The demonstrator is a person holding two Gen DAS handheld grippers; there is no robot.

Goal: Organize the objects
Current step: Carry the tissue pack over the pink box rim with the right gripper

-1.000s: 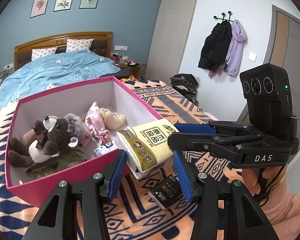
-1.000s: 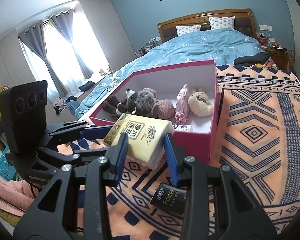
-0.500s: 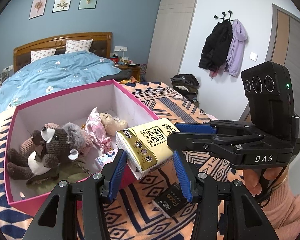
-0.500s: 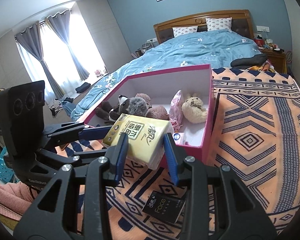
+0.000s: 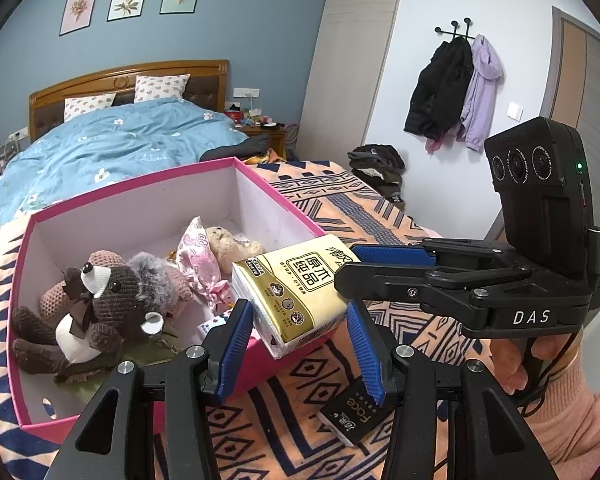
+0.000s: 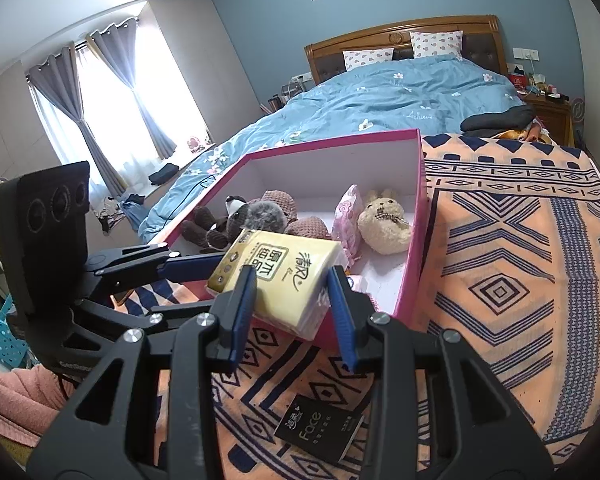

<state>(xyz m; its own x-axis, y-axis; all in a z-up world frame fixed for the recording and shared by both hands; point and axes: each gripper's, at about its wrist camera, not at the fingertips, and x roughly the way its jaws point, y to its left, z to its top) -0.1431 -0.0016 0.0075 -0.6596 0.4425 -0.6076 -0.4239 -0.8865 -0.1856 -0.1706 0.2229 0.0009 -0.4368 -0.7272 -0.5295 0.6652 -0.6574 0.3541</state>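
A yellow tissue pack [image 5: 296, 284] [image 6: 276, 268] hangs in the air over the near wall of the pink box [image 5: 280, 196] [image 6: 418, 240]. My left gripper [image 5: 300, 344] [image 6: 216, 280] is shut on it, blue pads against two sides. My right gripper [image 6: 292, 308] [image 5: 346, 268] comes in crosswise and is shut on the same pack. Inside the box lie a brown crochet bear [image 5: 92, 304], a pink packet [image 5: 198, 256] and a cream plush bunny [image 6: 384, 224]. A black "Face" tissue pack [image 5: 354, 412] [image 6: 320, 428] lies on the blanket below the grippers.
The box sits on an orange and navy patterned blanket [image 6: 500, 260] at the foot of a bed with a blue duvet [image 5: 120, 140]. A hand [image 5: 512, 364] in a pink sleeve holds the right gripper. Coats hang on the far wall [image 5: 452, 92].
Both grippers, still holding the yellow pack, have edged forward and up over the box's near wall. More of the box's inside shows, and the black pack has slid lower in view.
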